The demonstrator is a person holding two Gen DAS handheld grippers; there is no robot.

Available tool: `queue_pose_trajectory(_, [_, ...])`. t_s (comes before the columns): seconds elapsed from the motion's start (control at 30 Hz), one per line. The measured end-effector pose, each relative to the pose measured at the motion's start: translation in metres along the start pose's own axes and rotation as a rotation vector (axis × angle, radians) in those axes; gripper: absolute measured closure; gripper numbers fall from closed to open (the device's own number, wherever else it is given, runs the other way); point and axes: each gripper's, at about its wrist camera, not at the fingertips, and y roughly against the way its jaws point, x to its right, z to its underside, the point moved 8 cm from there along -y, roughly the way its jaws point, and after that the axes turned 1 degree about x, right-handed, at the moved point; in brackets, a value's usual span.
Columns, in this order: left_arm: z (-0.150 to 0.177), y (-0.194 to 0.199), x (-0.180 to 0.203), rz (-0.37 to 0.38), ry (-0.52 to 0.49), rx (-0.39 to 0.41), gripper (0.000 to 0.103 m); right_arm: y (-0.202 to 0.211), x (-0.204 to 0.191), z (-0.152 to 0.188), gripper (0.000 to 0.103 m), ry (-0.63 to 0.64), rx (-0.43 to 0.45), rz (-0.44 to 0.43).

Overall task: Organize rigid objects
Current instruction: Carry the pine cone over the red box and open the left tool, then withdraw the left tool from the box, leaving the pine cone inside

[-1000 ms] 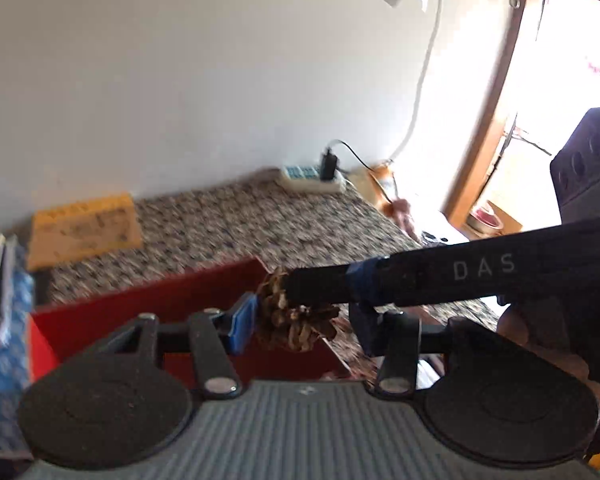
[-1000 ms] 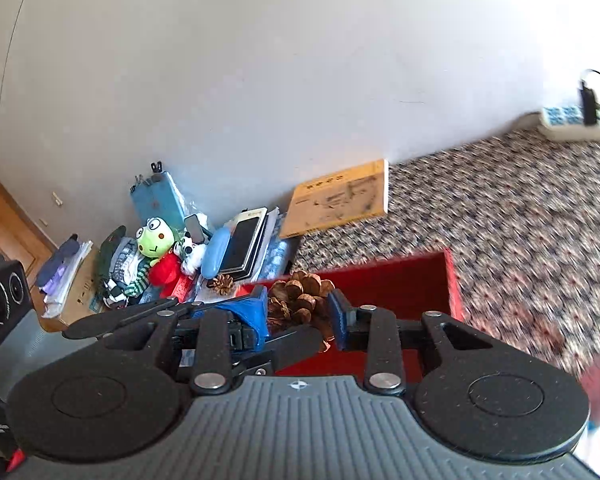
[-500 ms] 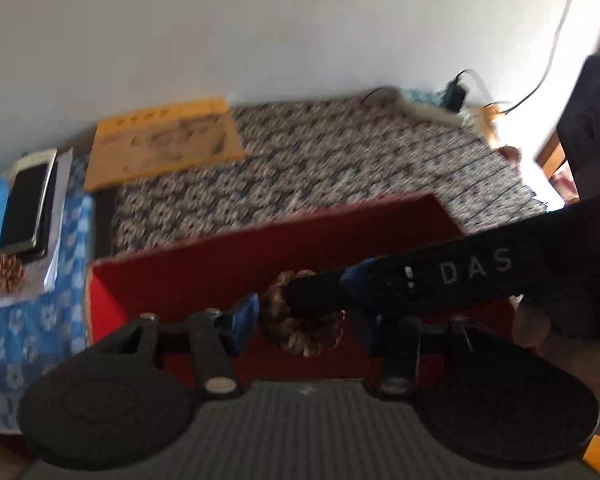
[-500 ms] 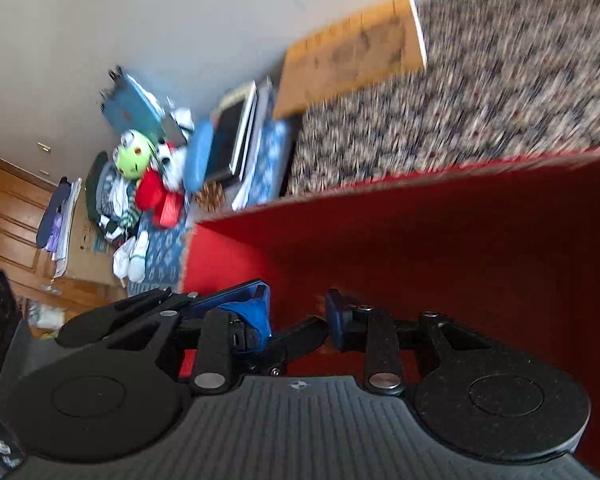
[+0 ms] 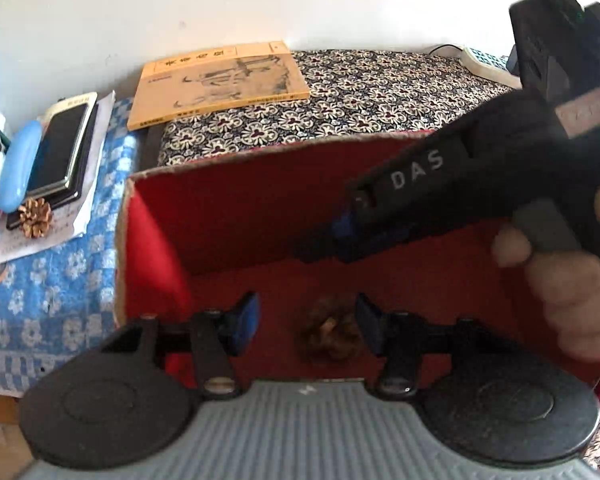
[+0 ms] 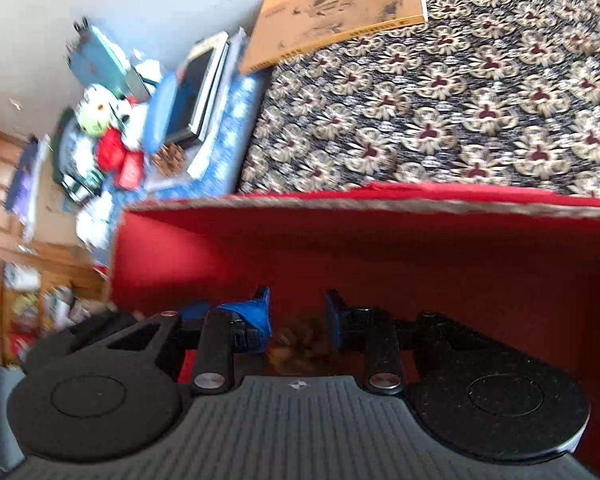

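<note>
Left wrist view: the left gripper [image 5: 306, 326] hangs inside the red box [image 5: 236, 200], its jaws opening, blue pads clear of the pine cone [image 5: 330, 338] lying on the box floor between them. The right gripper [image 6: 298, 314], held by a hand [image 5: 560, 280], has its pads apart with the blurred cone between; contact is unclear. A second pine cone [image 5: 35, 217] sits outside on the blue cloth [image 5: 60, 300].

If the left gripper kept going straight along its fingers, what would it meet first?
Most likely the pinecone lying between the opening jaws of the left gripper, then the floor of the red box just beyond; depth is hard to judge.
</note>
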Motion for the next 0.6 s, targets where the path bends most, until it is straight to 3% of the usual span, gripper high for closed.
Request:
queue_pose_trajectory(0.13, [-0.002, 0.008, 0.002, 0.025, 0.013, 0.085, 0.045, 0.006, 0.015, 0.011, 0.093, -0.006, -0.084, 0.056])
queue_pose_trajectory(0.23, [-0.004, 0.011, 0.004, 0.044, 0.020, 0.106, 0.044, 0.000, 0.024, 0.019, 0.094, -0.039, -0.151, 0.080])
queue_pose_trajectory(0.4, [-0.006, 0.016, 0.007, 0.088, 0.003, 0.156, 0.043, -0.008, 0.031, 0.031, 0.095, -0.091, -0.195, 0.083])
queue_pose_trajectory(0.5, [-0.006, 0.018, 0.007, 0.075, 0.011, 0.173, 0.044, -0.019, 0.031, 0.042, 0.095, -0.144, -0.250, 0.036])
queue_pose_trajectory(0.6, [-0.006, 0.024, 0.003, 0.086, 0.046, 0.216, 0.044, -0.025, 0.034, 0.040, 0.095, -0.180, -0.242, 0.030])
